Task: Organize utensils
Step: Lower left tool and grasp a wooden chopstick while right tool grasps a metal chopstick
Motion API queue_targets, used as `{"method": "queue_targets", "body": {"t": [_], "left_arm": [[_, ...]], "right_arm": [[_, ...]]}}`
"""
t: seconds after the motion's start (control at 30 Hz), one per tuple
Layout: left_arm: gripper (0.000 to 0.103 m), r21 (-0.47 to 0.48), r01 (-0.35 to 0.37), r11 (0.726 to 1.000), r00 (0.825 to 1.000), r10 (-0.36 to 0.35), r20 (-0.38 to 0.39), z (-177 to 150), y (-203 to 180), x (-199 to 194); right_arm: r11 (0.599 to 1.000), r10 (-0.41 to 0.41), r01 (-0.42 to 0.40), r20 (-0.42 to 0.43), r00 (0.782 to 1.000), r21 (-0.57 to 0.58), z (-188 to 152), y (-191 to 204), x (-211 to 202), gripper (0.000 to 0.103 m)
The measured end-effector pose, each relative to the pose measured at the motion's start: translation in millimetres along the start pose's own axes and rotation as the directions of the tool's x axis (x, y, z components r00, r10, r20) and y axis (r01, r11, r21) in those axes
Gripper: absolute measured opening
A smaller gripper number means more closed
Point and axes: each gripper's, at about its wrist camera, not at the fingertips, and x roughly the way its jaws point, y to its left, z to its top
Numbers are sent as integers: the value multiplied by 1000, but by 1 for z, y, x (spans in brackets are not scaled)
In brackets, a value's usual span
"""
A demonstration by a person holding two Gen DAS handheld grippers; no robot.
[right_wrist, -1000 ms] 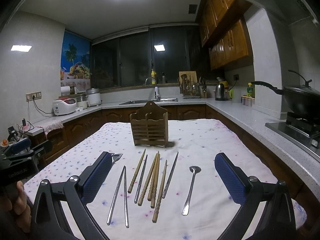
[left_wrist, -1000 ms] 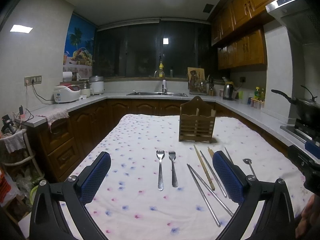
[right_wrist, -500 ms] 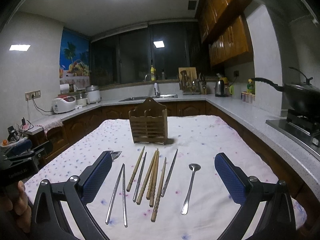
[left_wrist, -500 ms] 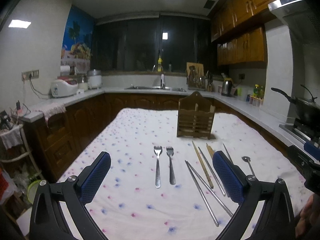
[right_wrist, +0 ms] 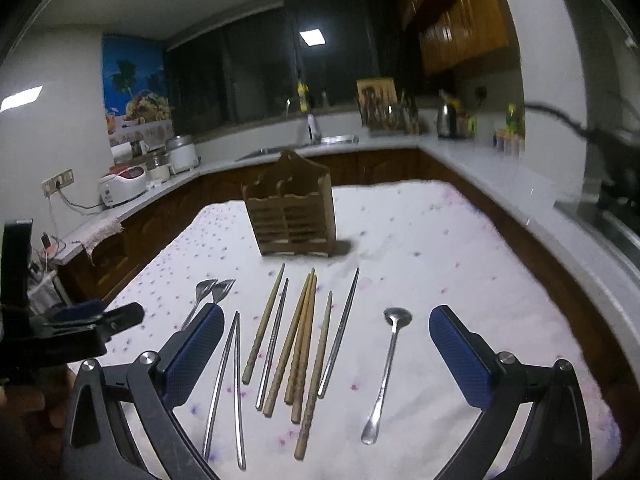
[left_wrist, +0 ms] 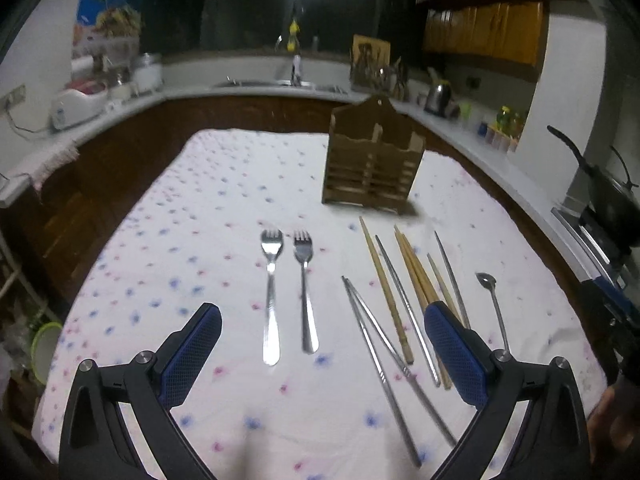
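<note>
Two steel forks (left_wrist: pixel 288 292) lie side by side on the flowered tablecloth (left_wrist: pixel 200 240), straight ahead of my open left gripper (left_wrist: pixel 322 344). Right of them lie wooden chopsticks (left_wrist: pixel 386 292) and metal chopsticks (left_wrist: pixel 380 364), then a small spoon (left_wrist: pixel 494 304). A wooden utensil holder (left_wrist: pixel 372 160) stands upright behind them. In the right wrist view my right gripper (right_wrist: pixel 326 348) hangs open over the wooden chopsticks (right_wrist: pixel 300 344) and metal chopsticks (right_wrist: pixel 232 380), with the spoon (right_wrist: pixel 386 364) between its fingers' span and the holder (right_wrist: pixel 292 216) beyond. The forks (right_wrist: pixel 208 296) peek out at left.
Kitchen counters (left_wrist: pixel 480 148) wrap around the table on three sides. A black pan (left_wrist: pixel 608 196) sits on the stove at right. A rice cooker (right_wrist: pixel 124 188) stands on the left counter. The other gripper (right_wrist: pixel 60 332) and a hand show at the right wrist view's left edge.
Both grippers have tilted downward and moved closer to the table, so the utensils look larger and nearer. Nothing on the cloth has moved; both grippers stay open.
</note>
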Motion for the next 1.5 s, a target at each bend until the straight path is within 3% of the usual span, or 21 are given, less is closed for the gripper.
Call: {"method": "queue_targets", "body": {"t": [0.1, 0.27, 0.37, 0.43, 0.7, 0.83, 1.13, 1.23, 1.37, 1.43, 1.5], "left_arm": [[96, 6, 2, 1000, 1000, -2, -28, 23, -1, 18], [82, -2, 26, 1000, 996, -26, -84, 54, -2, 56], [76, 5, 38, 999, 990, -37, -133, 70, -8, 86], [71, 8, 42, 999, 985, -40, -171, 80, -9, 110], [49, -33, 76, 997, 947, -83, -311, 106, -11, 203], [45, -33, 82, 996, 934, -89, -347, 113, -16, 236], [39, 17, 47, 999, 917, -37, -397, 116, -29, 285], [36, 78, 19, 997, 920, 13, -392, 116, -38, 296], [24, 176, -21, 984, 921, 88, -380, 112, -58, 299], [14, 202, -16, 979, 924, 92, -372, 109, -68, 301], [7, 209, -7, 978, 925, 86, -371, 109, -73, 304]], "right_arm": [[999, 7, -4, -60, 998, 48, 8, -11, 25, 101], [998, -12, 20, -152, 988, 53, 23, -19, 69, 89], [997, 7, 9, -221, 975, 71, 32, -24, 98, 75], [997, 15, 5, -258, 966, 77, 37, -26, 116, 56], [996, 30, 10, -413, 910, 94, 42, -35, 194, 41], [996, 14, 29, -472, 881, 85, 39, -39, 223, 36], [996, -8, 52, -529, 848, 68, 35, -46, 260, 28], [997, -46, 72, -534, 844, 28, 38, -42, 266, 22], [992, -126, 101, -528, 840, -76, 35, -25, 270, 20], [992, -120, 89, -523, 844, -84, 34, -20, 270, 7], [993, -112, 84, -515, 850, -77, 34, -19, 271, 6]]}}
